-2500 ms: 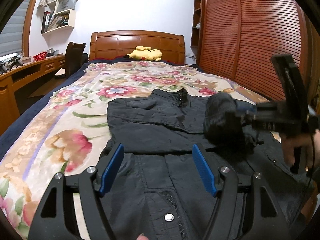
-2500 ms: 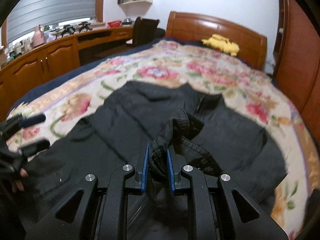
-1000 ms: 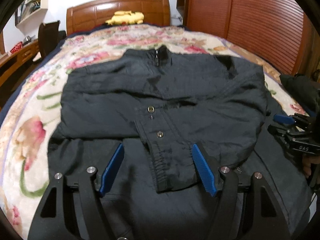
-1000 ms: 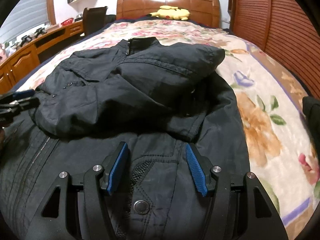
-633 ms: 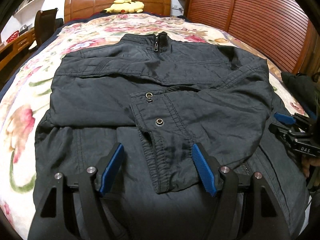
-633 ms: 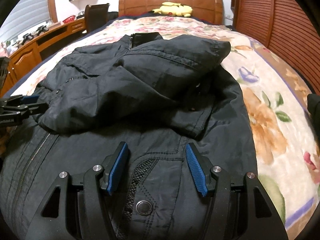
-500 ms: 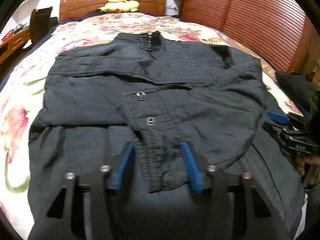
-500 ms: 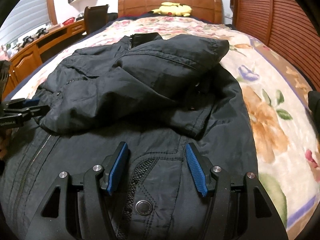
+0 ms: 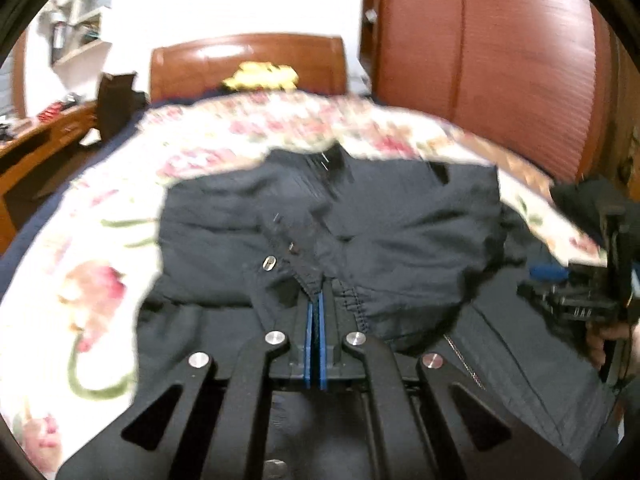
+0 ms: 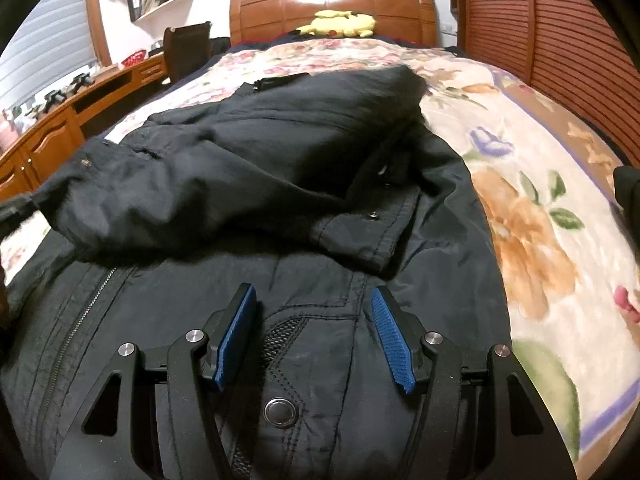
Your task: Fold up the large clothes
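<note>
Jacket (image 10: 248, 168) is black all over, with silver snap buttons and a silver zipper; bedspread (image 10: 528, 208) is cream with a floral print in pink, orange, purple blooms and green leaves. Both tools, left tool (image 9: 315, 316) and right tool (image 10: 314, 332), are black with blue ribbed pads and silver screws. Headboard (image 10: 332, 0) and slatted wardrobe doors (image 10: 560, 32) are reddish-brown wood, plush toy (image 10: 340, 22) yellow, wall white.

The jacket (image 10: 280, 184) lies on the bed (image 10: 540, 208), collar toward the headboard (image 10: 332, 0), sleeves folded across its chest. A plush toy (image 10: 340, 22) sits at the head edge. The desk (image 10: 76, 108) apparently runs beside the left edge.
</note>
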Tool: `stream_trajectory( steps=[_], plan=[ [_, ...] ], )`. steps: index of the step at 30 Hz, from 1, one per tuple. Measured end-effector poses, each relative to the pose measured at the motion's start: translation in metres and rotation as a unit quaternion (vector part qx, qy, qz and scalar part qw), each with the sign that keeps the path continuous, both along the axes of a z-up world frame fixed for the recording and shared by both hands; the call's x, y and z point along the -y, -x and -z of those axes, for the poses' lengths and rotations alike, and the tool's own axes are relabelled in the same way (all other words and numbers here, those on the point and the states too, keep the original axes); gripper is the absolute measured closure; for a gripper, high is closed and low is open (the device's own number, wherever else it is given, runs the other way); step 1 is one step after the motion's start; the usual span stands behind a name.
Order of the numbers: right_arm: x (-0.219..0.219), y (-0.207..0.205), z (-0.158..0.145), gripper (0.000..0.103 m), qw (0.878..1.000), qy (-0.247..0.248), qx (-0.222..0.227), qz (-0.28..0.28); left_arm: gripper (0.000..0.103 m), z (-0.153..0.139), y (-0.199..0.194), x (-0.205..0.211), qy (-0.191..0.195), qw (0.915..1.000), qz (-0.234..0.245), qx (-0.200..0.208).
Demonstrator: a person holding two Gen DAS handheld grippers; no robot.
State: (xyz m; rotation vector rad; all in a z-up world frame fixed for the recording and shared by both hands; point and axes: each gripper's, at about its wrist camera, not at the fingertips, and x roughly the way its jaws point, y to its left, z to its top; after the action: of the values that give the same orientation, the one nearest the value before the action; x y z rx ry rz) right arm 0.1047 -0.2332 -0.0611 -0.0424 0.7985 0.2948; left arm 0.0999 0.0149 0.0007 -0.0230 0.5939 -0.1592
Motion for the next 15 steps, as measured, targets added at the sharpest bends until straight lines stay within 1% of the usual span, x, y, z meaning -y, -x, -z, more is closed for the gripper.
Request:
stream_trajectory(
  steps=[3, 6, 9, 11, 15],
  plan=[
    [0.0, 0.0, 0.0, 0.042, 1.0, 0.0, 0.0, -0.001, 0.103, -0.016, 0.012, -0.019, -0.003, 0.9991, -0.027, 0.032],
    [0.0, 0.0, 0.0, 0.042, 1.0, -0.001, 0.0, -0.001, 0.103, -0.021, 0.018, -0.037, -0.011, 0.9977, -0.05, 0.043],
    [-0.001, 0.0, 0.0, 0.042, 1.0, -0.001, -0.002, -0.003, 0.103, -0.014, 0.015, -0.051, -0.005, 0.9981, -0.055, 0.029],
    [-0.001, -0.001, 0.0, 0.042, 1.0, 0.0, -0.003, -0.005, 0.103, -0.007, 0.015, -0.051, -0.011, 0.9986, -0.049, 0.017],
    [-0.001, -0.002, 0.0, 0.042, 1.0, 0.001, -0.005, -0.006, 0.101, 0.002, 0.019, -0.047, -0.008, 0.9994, -0.033, -0.006]
  ],
)
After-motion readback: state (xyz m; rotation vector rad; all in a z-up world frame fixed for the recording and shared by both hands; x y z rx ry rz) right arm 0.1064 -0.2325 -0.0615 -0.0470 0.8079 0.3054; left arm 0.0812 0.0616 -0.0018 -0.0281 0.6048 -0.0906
